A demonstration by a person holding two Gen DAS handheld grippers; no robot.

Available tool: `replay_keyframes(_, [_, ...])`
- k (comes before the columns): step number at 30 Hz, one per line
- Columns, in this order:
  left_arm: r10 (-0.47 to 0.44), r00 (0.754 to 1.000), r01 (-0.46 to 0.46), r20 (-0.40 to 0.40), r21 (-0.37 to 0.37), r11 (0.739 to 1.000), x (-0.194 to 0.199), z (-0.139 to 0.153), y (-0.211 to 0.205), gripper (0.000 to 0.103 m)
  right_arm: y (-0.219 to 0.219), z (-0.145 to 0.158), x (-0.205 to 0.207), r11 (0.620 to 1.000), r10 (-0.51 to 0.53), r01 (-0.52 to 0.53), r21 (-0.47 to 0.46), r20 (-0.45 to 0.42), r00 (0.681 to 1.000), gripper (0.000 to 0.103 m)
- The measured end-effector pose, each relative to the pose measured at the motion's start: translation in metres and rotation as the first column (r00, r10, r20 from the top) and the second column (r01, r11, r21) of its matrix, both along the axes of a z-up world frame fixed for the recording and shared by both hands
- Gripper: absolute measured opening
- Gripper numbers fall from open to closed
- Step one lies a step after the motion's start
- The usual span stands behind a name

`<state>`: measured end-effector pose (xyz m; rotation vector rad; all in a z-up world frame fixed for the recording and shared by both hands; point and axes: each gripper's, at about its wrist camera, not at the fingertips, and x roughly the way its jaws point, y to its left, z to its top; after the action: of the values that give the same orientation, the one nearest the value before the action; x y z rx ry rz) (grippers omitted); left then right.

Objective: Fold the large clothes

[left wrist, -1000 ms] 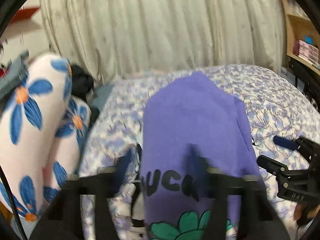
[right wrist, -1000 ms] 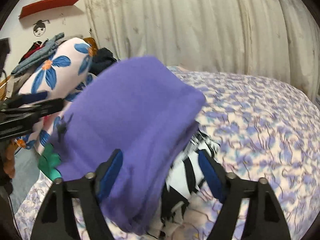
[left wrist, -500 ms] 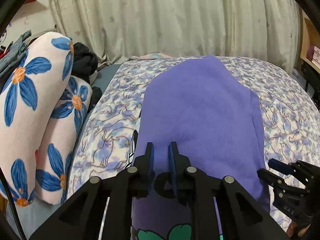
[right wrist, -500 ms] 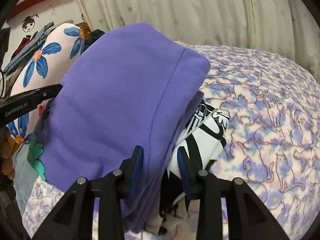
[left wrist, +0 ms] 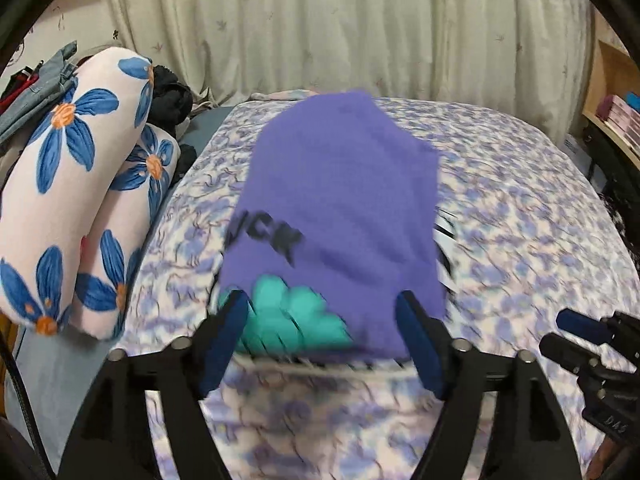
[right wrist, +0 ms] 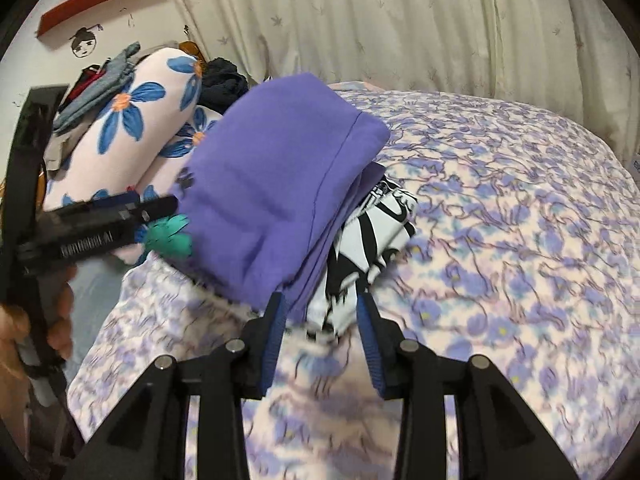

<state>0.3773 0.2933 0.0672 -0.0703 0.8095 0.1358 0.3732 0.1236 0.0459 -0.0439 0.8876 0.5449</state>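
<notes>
Purple garment (left wrist: 340, 200), folded, lying mid-bed on floral bedspread (left wrist: 520, 220) atop black-and-white garment (right wrist: 372, 236). Left wrist view: dark lettering & teal print facing up, left gripper (left wrist: 326, 340) jaws wide & opening, near edge between them but not pinched. Right wrist view only: stacked fold layers at side, right gripper (right wrist: 320, 316) jaws part-open, opening slightly, pads just short of cloth. Flower pillows (left wrist: 72, 184) beside bed.

Bedroom, probably: floral bedspread (left wrist: 520, 220), flowered bolster pillows (left wrist: 72, 184), drawn curtains (left wrist: 340, 28)
</notes>
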Motion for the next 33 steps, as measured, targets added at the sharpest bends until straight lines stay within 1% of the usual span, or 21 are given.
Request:
replay_keyframes(2, [-0.011,1.0,0.011,0.005,-0.019,1.0,-0.026,0.005,-0.017,0.076,-0.012,0.011,-0.019,1.0,-0.001,0.001,0.005,0.0,1.0,0.037])
replay_keyframes(5, [-0.021,1.0,0.021,-0.011,-0.042,0.999,-0.057,0.014,-0.036,0.078,-0.03,0.027,-0.047,1.0,-0.008,0.008,0.0,0.007,1.0,0.037])
replay_keyframes(7, [-0.028,0.999,0.026,-0.026,-0.05,0.998,-0.081,0.019,-0.051,0.087,-0.043,0.035,-0.065,1.0,-0.019,0.019,-0.004,0.009,1.0,0.037])
replay_keyframes(8, [-0.032,0.999,0.031,-0.026,-0.058,0.998,-0.093,0.023,-0.058,0.089,-0.048,0.037,-0.07,1.0,-0.021,0.021,-0.002,0.007,1.0,0.037])
replay_keyframes(10, [-0.036,0.999,0.035,-0.014,-0.067,0.997,-0.115,0.028,-0.07,0.09,-0.061,0.042,-0.087,1.0,-0.031,0.031,0.002,0.006,1.0,0.037])
replay_keyframes(14, [-0.06,0.998,0.06,0.002,-0.079,0.995,-0.155,0.036,-0.092,0.091,-0.082,0.047,-0.115,0.999,-0.044,0.044,-0.004,-0.001,0.999,0.042])
replay_keyframes(16, [-0.065,0.998,0.065,0.002,-0.076,0.995,-0.172,0.037,-0.104,0.091,-0.093,0.05,-0.134,0.999,-0.043,0.043,-0.003,-0.011,0.999,0.043])
replay_keyframes(17, [-0.071,0.997,0.071,0.001,-0.07,0.995,-0.18,0.038,-0.111,0.092,-0.096,0.051,-0.141,0.999,-0.043,0.043,-0.003,-0.014,0.999,0.045])
replay_keyframes(20, [-0.086,0.996,0.086,0.003,-0.039,0.996,-0.202,0.043,-0.132,0.097,-0.109,0.055,-0.164,0.999,-0.04,0.04,-0.011,-0.018,0.999,0.051])
replay_keyframes(25, [-0.119,0.993,0.119,0.024,0.004,0.993,-0.236,0.05,-0.164,0.098,-0.133,0.063,-0.202,0.999,-0.044,0.044,-0.015,-0.007,0.999,0.053])
replay_keyframes(27, [-0.129,0.991,0.128,0.025,0.006,0.992,-0.248,0.05,-0.176,0.098,-0.141,0.063,-0.213,0.999,-0.047,0.047,-0.014,-0.002,0.999,0.055])
replay_keyframes(30, [-0.124,0.991,0.124,0.048,0.008,0.992,-0.268,0.049,-0.194,0.098,-0.152,0.06,-0.229,0.998,-0.062,0.062,-0.016,0.019,0.998,0.059])
replay_keyframes(33, [-0.112,0.991,0.112,0.07,0.005,0.994,-0.284,0.045,-0.208,0.098,-0.163,0.052,-0.242,0.995,-0.095,0.095,-0.019,0.039,0.995,0.065])
